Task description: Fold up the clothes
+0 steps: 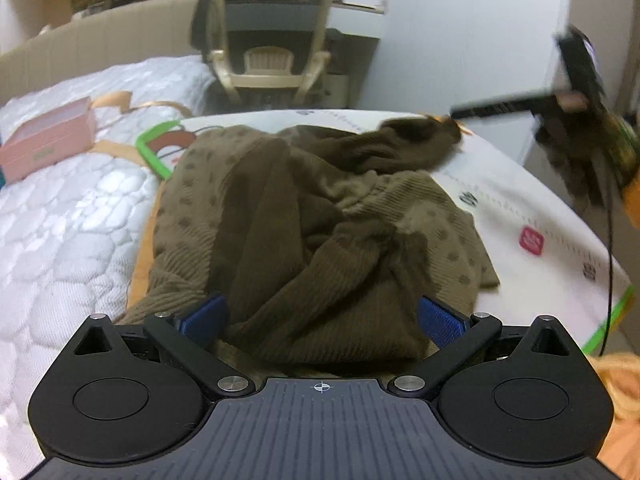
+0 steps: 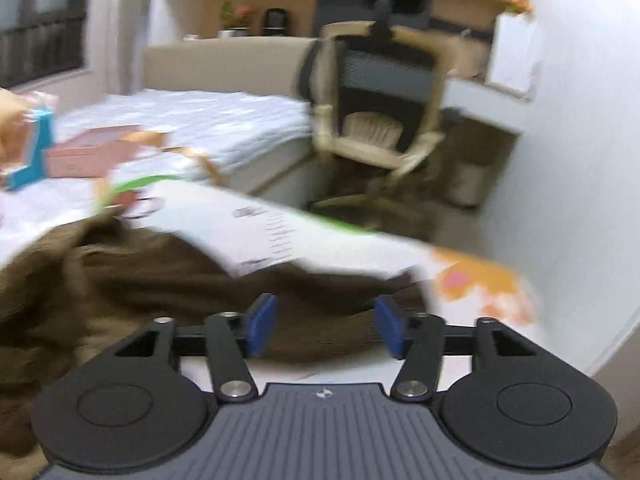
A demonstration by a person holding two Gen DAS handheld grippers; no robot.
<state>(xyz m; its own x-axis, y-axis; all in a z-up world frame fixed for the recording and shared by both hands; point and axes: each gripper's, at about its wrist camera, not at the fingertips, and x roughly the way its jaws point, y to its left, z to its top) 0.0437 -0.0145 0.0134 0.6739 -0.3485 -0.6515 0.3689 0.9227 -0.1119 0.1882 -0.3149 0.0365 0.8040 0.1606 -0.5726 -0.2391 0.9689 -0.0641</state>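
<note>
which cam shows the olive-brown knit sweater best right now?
Left wrist view. The olive-brown knit sweater lies crumpled on the white printed mat, nearly whole and sharp enough to see ribbing and dots. The right wrist view shows only a motion-blurred brown mass, cut off at the left edge.

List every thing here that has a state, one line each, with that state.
Left gripper: open, jaws spread around a bunched part of the sweater.
Right gripper: open, jaws apart over the sweater's edge.
Brown sweater: crumpled, unfolded, lying on the folding mat.
Folding mat: laid flat on the bed, partly covered by the sweater.
Pink box: closed, resting on the bed.
Office chair: unoccupied.
</note>
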